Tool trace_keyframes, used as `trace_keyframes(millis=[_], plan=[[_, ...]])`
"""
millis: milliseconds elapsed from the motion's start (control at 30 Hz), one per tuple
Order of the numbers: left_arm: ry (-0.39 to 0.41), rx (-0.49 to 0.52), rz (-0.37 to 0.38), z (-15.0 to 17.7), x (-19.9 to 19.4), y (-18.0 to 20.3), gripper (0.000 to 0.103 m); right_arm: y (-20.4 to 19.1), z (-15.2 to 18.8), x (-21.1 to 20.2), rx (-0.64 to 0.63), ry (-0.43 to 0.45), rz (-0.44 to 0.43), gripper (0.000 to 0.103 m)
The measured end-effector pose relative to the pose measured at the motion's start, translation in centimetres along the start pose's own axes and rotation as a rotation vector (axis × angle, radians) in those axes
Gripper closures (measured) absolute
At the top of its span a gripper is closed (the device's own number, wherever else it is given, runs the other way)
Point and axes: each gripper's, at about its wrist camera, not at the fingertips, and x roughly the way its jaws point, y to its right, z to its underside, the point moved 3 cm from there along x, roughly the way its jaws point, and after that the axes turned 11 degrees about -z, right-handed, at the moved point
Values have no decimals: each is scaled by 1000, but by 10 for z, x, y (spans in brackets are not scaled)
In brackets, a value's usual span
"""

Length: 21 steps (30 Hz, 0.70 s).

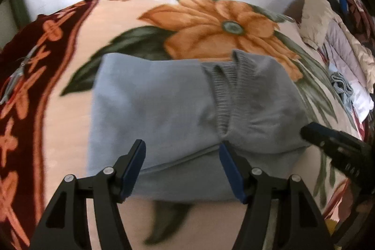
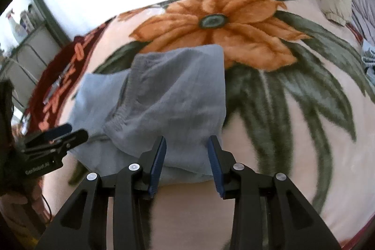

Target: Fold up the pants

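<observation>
Your left gripper [image 1: 181,147] angles steeply down, jaws wide apart, nothing pinched. Your right gripper [image 2: 186,141] tilts down too (jaws parted, narrower gap), pads pressing on nothing.

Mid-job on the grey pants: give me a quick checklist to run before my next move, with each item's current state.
1. Pants folded into a compact stack on the floral blanket: ok.
2. Left gripper open, pads not pressing the cloth: ok.
3. Right gripper open, nothing pinched between its pads: ok.
4. Ribbed waistband lying flat: not ok, it is bunched and stands up across the top layer.
5. Stack edges aligned: not ok, a lower layer sticks out past the top one at the near edge.
6. Grippers apart from each other: ok, each stands at its own end of the near edge.
</observation>
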Motion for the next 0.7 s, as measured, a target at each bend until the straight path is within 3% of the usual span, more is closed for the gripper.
trace_keyframes(millis=[100, 233, 367, 467, 500, 567, 600, 700], plan=[[6, -30, -27, 4, -8, -24, 35, 4, -2, -1, 39, 17, -4, 39], [7, -51, -66, 9, -11, -49, 34, 15, -1, 12, 102, -7, 18, 39], [14, -38, -95, 11, -7, -69, 34, 31, 5, 29, 206, -51, -19, 39], [17, -29, -103, 12, 2, -83, 34, 30, 4, 30, 221, -36, -12, 49], [15, -34, -99, 12, 6, -88, 34, 28, 3, 30, 220, -37, -8, 62], [11, -60, -82, 12, 15, -101, 34, 21, 1, 31, 194, -36, 23, 70], [11, -71, -76, 12, 18, -104, 34, 16, -1, 29, 169, -32, 45, 80], [1, -130, -20, 15, 28, -119, 34, -2, -9, 18, 107, 8, 85, 85]])
